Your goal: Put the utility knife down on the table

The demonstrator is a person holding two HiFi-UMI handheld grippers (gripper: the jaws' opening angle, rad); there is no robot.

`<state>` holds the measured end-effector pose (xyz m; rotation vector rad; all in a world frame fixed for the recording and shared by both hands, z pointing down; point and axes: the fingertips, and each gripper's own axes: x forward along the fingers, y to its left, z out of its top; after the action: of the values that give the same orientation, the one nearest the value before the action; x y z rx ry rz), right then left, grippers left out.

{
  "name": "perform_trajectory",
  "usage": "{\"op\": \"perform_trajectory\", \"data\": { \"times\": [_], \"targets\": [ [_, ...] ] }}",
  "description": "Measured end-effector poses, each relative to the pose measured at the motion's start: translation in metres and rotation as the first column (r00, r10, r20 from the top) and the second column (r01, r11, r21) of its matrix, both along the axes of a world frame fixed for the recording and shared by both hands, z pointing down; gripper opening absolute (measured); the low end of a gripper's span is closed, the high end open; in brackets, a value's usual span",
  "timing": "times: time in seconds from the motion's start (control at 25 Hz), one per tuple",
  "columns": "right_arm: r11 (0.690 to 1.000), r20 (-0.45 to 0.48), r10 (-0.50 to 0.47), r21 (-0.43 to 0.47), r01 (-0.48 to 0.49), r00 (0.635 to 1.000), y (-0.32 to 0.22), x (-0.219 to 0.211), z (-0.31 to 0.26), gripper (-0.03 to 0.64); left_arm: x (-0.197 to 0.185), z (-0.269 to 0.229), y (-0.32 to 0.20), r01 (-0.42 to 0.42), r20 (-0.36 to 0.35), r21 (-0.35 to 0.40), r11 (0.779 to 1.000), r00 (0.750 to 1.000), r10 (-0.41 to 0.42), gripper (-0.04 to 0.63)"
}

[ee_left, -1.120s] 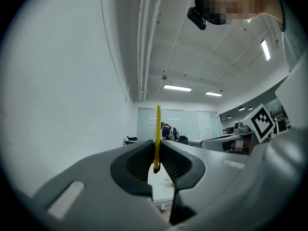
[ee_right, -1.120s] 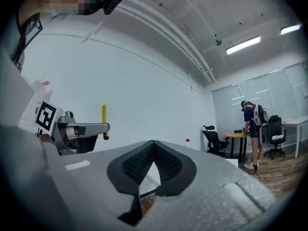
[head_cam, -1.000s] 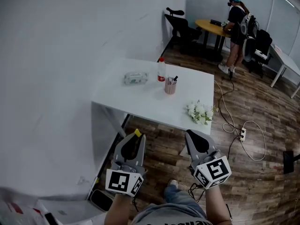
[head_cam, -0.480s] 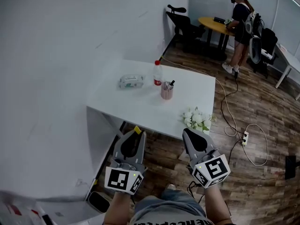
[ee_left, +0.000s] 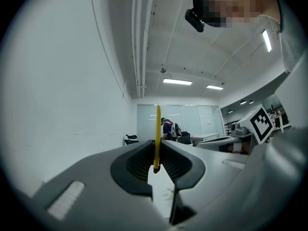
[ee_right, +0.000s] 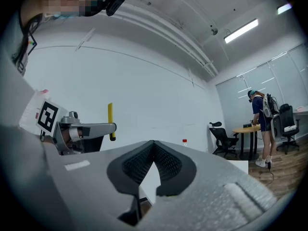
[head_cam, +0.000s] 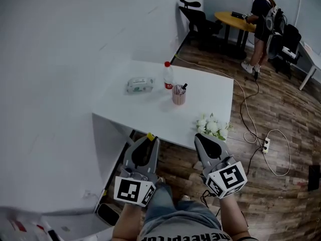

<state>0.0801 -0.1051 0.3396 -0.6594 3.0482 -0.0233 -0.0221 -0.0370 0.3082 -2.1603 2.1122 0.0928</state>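
Two grippers are in view, both held short of the near edge of the white rectangular table and above the brown wooden floor.

The left gripper has its jaws pinching the slim yellow utility knife. The blade body stands upright between the pads and pokes above the tips. I see the knife off the table, in the air, not touching it.

The right gripper has its jaws pressed together with nothing between them.

On the table I note:
- a pale wipes pack
- a clear red-capped bottle
- a pink cup of pens just beside the bottle
- a bunch of white flowers near the right front corner
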Motion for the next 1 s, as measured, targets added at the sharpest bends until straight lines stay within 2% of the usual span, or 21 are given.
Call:
{"op": "perform_trajectory", "data": {
  "times": [0.44, 0.68, 1.0],
  "targets": [
    [0.999, -0.015, 0.045, -0.017, -0.046, 0.999, -0.041, -0.032, 0.004, 0.002, -0.036, 0.003, -0.044, -0.039, -0.019, -0.015, 0.999, 0.999, 0.039, 0.066],
    [0.997, -0.004, 0.069, -0.021, -0.069, 0.998, -0.067, -0.058, 0.002, 0.002, -0.063, 0.004, -0.073, -0.066, -0.003, -0.029, 0.997, 0.998, 0.066, 0.066],
    [0.99, -0.018, 0.135, -0.031, -0.135, 0.991, -0.098, -0.085, 0.008, 0.002, -0.1, 0.011, -0.108, -0.114, -0.035, -0.046, 0.992, 0.993, 0.112, 0.066]
  ]
}}
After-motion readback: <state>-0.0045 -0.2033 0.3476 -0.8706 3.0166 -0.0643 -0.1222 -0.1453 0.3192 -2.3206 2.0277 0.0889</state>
